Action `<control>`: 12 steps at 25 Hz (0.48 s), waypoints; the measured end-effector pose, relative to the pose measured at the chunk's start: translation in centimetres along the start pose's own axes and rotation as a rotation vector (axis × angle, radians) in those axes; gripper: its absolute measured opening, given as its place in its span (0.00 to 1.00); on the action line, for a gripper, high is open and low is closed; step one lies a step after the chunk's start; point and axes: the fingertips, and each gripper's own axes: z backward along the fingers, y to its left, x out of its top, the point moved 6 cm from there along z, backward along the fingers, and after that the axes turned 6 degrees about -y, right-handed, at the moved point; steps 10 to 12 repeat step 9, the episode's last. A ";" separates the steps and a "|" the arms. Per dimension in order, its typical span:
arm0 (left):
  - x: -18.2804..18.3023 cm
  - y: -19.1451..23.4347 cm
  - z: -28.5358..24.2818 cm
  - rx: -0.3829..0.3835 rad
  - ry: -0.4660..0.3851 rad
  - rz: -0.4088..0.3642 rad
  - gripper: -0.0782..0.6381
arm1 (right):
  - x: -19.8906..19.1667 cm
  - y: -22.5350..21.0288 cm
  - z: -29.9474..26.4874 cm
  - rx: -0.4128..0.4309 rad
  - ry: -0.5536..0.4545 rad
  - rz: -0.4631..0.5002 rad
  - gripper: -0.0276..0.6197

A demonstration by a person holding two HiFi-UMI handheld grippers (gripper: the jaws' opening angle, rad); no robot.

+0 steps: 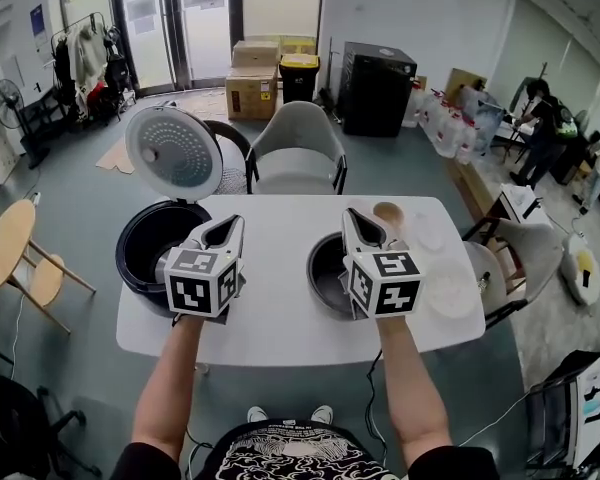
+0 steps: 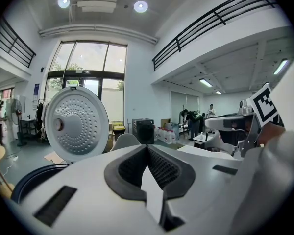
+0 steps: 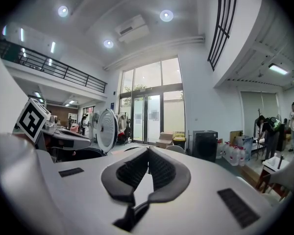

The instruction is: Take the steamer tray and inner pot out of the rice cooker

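The left gripper [image 1: 232,226] and the right gripper [image 1: 352,218] each have a smooth white plastic shell that gets narrow toward the tip, with dark grey ribbed pads [image 2: 162,169] inside the jaws. Behind the jaws of each sits a white cube [image 1: 202,280] with black square markers. The person wears a black short-sleeved shirt [image 1: 280,456] with a white pattern.

Two grippers — the left gripper [image 1: 228,226] and the right gripper [image 1: 354,218] — one rice cooker [image 1: 130,263], one inner pot [image 1: 322,268], one tabletop [image 1: 280,233], one grey chair [image 1: 298,138].

table [image 1: 280,278] | rice cooker [image 1: 143,240] left edge | inner pot [image 1: 323,264] middle
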 end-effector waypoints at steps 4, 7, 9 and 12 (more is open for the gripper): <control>-0.1 0.2 0.0 0.001 0.003 -0.005 0.13 | 0.1 0.1 0.1 0.000 -0.003 0.006 0.06; -0.3 0.0 0.0 0.003 -0.001 -0.004 0.13 | -0.2 0.0 0.4 0.001 -0.006 0.006 0.06; -0.5 -0.2 0.0 0.006 -0.004 -0.004 0.13 | -0.5 -0.2 0.6 0.001 -0.005 0.007 0.06; -0.5 -0.2 0.0 0.006 -0.004 -0.004 0.13 | -0.5 -0.2 0.6 0.001 -0.005 0.007 0.06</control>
